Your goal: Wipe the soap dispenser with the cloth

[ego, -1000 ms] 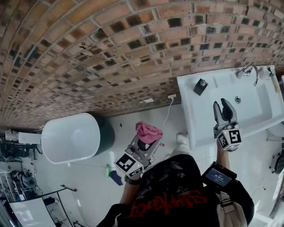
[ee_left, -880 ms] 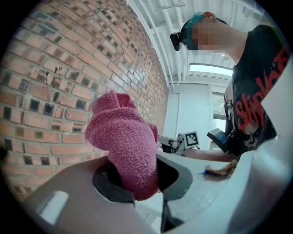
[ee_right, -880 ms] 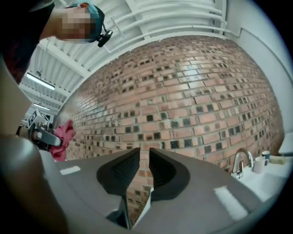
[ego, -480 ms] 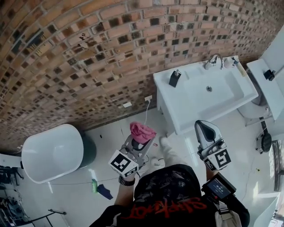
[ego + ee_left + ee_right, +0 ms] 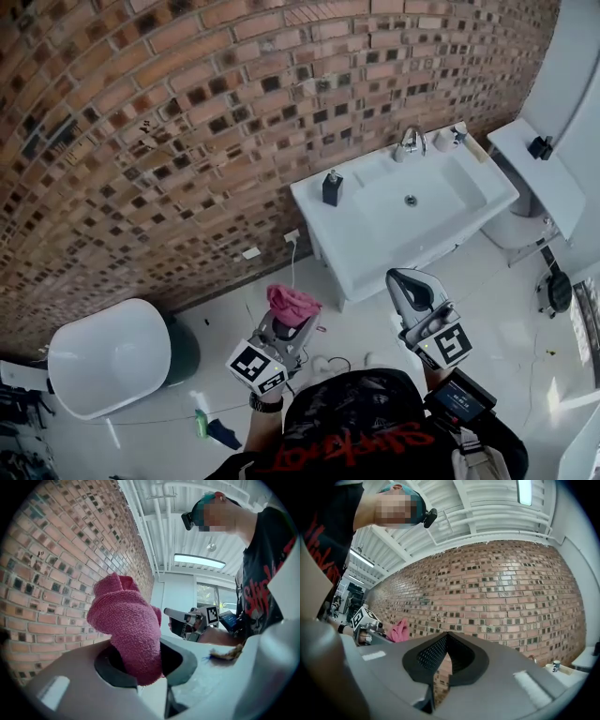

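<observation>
- The dispenser [image 5: 332, 188] stands on the sink's [image 5: 349, 258] back left corner. It shows only in the head view, as a small dark block, and its pump is too small to make out.
- Neither gripper view shows the dispenser. The right gripper view catches only a sliver of the sink at its right edge.
- The left gripper [image 5: 287, 321] pinches the pink cloth [image 5: 292, 304], well in front of the sink and to its left, over the floor. The cloth's lower end is hidden between the jaws, and the rest bulges out above them.
- The right gripper [image 5: 400, 279] is held just off the sink's front edge. Its jaws are pressed together with nothing between them.
- The person is cut off at the bottom of the head view, where only the shoulders and forearms show.
- A second ago the right gripper was over the sink's front rim with its jaws spread. Now it is off the sink and closed.
- The left gripper has kept its grip on the cloth throughout.
- In the head view the sink has slid from the right edge toward the middle, and the tap [image 5: 410, 142] now shows whole.
</observation>
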A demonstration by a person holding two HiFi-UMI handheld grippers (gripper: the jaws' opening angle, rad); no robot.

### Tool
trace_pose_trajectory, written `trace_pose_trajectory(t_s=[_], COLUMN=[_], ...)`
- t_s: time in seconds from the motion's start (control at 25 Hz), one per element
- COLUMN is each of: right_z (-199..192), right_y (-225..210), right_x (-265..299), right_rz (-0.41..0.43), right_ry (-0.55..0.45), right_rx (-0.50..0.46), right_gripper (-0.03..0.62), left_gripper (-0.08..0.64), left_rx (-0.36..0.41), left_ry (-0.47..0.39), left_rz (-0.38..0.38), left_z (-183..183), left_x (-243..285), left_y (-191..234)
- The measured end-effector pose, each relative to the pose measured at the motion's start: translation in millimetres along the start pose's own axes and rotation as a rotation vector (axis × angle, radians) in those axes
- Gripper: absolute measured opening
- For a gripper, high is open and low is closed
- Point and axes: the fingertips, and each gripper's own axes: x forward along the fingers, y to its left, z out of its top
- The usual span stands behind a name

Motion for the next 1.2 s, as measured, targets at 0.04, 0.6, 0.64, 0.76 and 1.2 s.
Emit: trace_pose_trajectory(t_s=[0.04, 0.6, 0.64, 0.76, 1.2], right_z=[2.9, -25.9, -26.2, -31.0, -63.6], right_y=[-6.2, -95.8, -94.2, -92.5, -73.4], right_x=[-8.8, -112.0, -119.6, -137.2, -112.2], right_rz=[-0.002, 0.105, 0.106, 0.116, 0.209], right_ry=[-0.007, 0.012, 0.009, 0.016, 0.051], right_rx=[0.003, 0.160, 0.161, 0.146, 0.134], right_gripper=[0.000, 0.000, 0.000, 0.000, 0.000], left_gripper=[0.091, 0.091, 0.091, 0.091, 0.091], left_rx=[0.003, -0.002, -0.007, 0.005, 0.004], left_ry=[-0.001, 0.075, 0.080, 0.067, -0.002], left_rz=[0.002, 0.031, 0.032, 0.037, 0.163], left_z=[0.5, -34.6, -38.6, -36.3, -46.2], left_x=[8.3, 139.9, 140.1, 137.1, 98.1], left_y=[-6.7, -123.3, -129.8, -144.1, -133.6])
